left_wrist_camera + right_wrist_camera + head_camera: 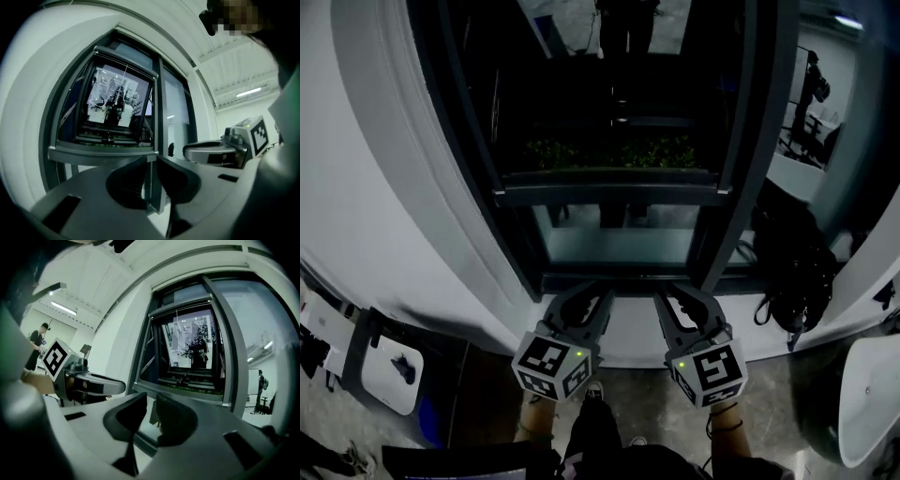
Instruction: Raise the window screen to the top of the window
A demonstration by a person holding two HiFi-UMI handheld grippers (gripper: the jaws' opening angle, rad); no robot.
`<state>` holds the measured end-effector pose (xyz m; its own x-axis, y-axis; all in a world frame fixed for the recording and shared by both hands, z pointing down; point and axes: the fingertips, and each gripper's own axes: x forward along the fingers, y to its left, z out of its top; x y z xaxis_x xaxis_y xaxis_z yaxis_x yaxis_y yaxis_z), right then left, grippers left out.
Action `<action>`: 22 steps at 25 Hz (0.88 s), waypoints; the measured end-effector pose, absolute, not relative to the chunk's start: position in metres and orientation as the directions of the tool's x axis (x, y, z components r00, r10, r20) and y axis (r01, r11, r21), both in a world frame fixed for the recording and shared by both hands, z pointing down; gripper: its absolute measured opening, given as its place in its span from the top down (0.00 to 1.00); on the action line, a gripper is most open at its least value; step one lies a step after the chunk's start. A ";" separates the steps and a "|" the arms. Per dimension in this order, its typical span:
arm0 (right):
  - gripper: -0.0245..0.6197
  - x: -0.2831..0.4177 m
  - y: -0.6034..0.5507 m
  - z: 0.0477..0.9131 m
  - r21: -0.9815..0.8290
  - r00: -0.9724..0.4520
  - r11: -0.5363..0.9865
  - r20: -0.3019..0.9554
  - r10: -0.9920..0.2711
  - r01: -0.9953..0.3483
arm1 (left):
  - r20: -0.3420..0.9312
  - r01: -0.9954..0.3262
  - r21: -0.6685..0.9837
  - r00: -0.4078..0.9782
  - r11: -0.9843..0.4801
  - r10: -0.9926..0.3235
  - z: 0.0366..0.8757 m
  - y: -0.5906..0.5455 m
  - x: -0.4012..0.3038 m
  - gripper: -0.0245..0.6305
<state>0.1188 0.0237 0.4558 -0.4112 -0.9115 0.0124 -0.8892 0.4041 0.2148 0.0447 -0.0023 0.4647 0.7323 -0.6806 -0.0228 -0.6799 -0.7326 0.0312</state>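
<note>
Window screen (pixel 609 192): straight dark metal rail, flat, smooth.

White wall (pixel 384 187) wraps a dark window frame (pixel 741 141). Upper opening is dark, with greenery (pixel 609 152) showing outside; lower pane (pixel 619 246) is pale. Floor (pixel 769 394) is grey concrete. Black bag (pixel 792 272) sits just right of the window, white box (pixel 389 366) low at left. 1 ceiling strip light (pixel 248 92) lit under a white ceiling.
</note>
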 end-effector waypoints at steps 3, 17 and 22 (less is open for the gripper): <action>0.86 0.122 0.066 0.473 0.150 -0.443 0.442 0.026 -0.896 -0.885 | 0.024 -0.706 0.065 0.708 -0.706 -0.706 0.488 0.044 0.054 0.86; 0.86 0.093 0.169 0.528 -0.002 -0.467 0.469 0.075 -0.881 -0.883 | 0.148 -0.757 0.078 0.653 -0.649 -0.743 0.540 0.178 0.028 0.86; 0.86 0.051 0.192 0.533 0.008 -0.483 0.484 0.066 -0.873 -0.875 | 0.167 -0.759 0.076 0.649 -0.647 -0.742 0.549 0.206 -0.006 0.86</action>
